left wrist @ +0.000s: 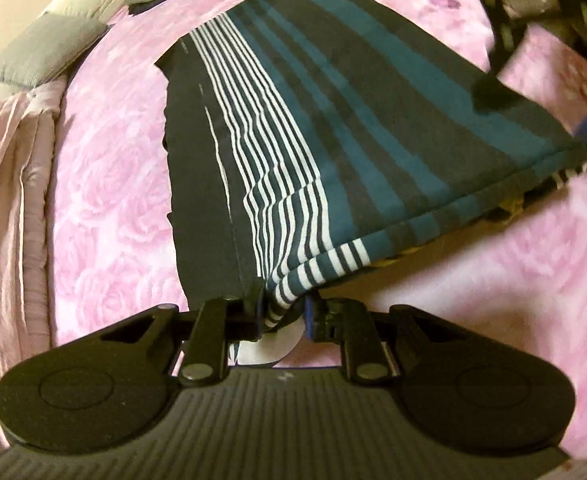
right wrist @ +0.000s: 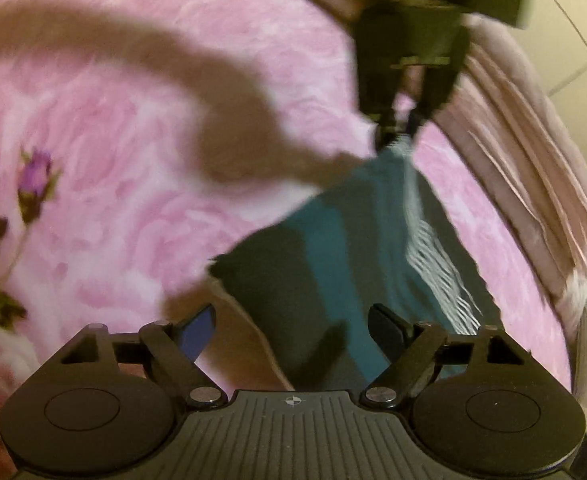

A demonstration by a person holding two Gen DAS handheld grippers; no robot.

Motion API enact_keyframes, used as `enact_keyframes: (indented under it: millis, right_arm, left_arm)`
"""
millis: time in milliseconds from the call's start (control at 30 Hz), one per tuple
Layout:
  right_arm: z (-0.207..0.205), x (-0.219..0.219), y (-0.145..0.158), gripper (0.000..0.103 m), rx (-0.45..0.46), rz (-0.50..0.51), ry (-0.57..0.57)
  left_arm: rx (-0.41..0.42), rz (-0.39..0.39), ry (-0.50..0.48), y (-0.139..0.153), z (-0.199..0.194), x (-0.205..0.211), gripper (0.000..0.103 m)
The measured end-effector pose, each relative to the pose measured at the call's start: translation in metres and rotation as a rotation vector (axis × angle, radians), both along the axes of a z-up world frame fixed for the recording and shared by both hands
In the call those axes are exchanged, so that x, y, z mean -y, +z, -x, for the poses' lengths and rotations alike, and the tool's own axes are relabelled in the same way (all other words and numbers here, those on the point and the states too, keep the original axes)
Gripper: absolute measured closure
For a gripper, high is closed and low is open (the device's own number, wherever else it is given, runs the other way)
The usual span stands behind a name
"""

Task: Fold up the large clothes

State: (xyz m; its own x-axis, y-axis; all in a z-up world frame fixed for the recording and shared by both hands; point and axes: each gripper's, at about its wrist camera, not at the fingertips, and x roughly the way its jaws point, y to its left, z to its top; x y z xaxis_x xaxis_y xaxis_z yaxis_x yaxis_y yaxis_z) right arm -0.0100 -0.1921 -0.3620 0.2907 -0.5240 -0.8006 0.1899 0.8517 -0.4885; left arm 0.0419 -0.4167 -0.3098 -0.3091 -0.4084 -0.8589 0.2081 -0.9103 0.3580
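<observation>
The striped garment [left wrist: 333, 128], dark with teal bands and a run of thin white lines, lies partly folded on the pink rose-print bedspread [left wrist: 113, 184]. Its near corner is lifted off the bed, pinched in the left claw [left wrist: 283, 312]. That claw is closed down tight on the bunched striped corner, with cloth plainly between the pads. The right claw [right wrist: 291, 326] stands wide apart with nothing between its fingers; it hovers just above the garment's other near edge, and the dark and teal cloth passes under it.

The main risk is that only one corner is held. If the left claw carries that corner across while the right side stays free, the fold will likely go skewed and the layers will slide over each other, spoiling the edges already lined up. The left grip looks to be on a thick bunch of several layers. A loose layer could slip out and drop. The right claw could also close on too few layers, or catch the bedspread along with the cloth. The right view is blurred, so where exactly it would land I cannot tell.

The bed is soft and plush, so it gives under pressure and grips fabric a little. A pleated pale pink bed skirt [left wrist: 9, 184] hangs along its edge, a grey and white pillow [left wrist: 41, 52] sits at the far left, and a plain cream wall lies beyond.
</observation>
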Motion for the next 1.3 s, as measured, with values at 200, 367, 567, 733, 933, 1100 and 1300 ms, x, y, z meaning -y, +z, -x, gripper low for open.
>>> enact_keyframes:
  millis: [200, 367, 567, 733, 933, 1100, 1300]
  right_arm:
    - [-0.005, 0.013, 0.003, 0.09, 0.033, -0.022, -0.082]
    - [0.009, 0.014, 0.048, 0.094, 0.097, -0.089, -0.115]
    - [0.009, -0.018, 0.101, 0.095, 0.192, -0.233, -0.064]
    - [0.009, -0.038, 0.135, 0.095, 0.318, -0.398, -0.052]
    - [0.045, -0.001, 0.184, 0.095, 0.513, -0.44, -0.205]
    - [0.11, 0.058, 0.202, 0.095, 0.73, -0.487, -0.48]
    - [0.2, 0.122, 0.159, 0.095, 0.92, -0.596, -0.844]
  left_arm:
    - [0.04, 0.038, -0.015, -0.004, 0.001, -0.014, 0.088]
    - [0.025, 0.072, 0.007, 0.013, -0.003, -0.033, 0.089]
    - [0.048, 0.038, 0.061, 0.049, -0.021, -0.094, 0.089]
    - [0.11, -0.042, 0.118, 0.082, -0.037, -0.139, 0.089]
    - [0.155, -0.011, 0.081, 0.144, 0.006, -0.095, 0.089]
    - [0.179, -0.013, -0.012, 0.174, 0.089, -0.027, 0.089]
    - [0.253, -0.099, -0.139, 0.121, 0.2, 0.047, 0.086]
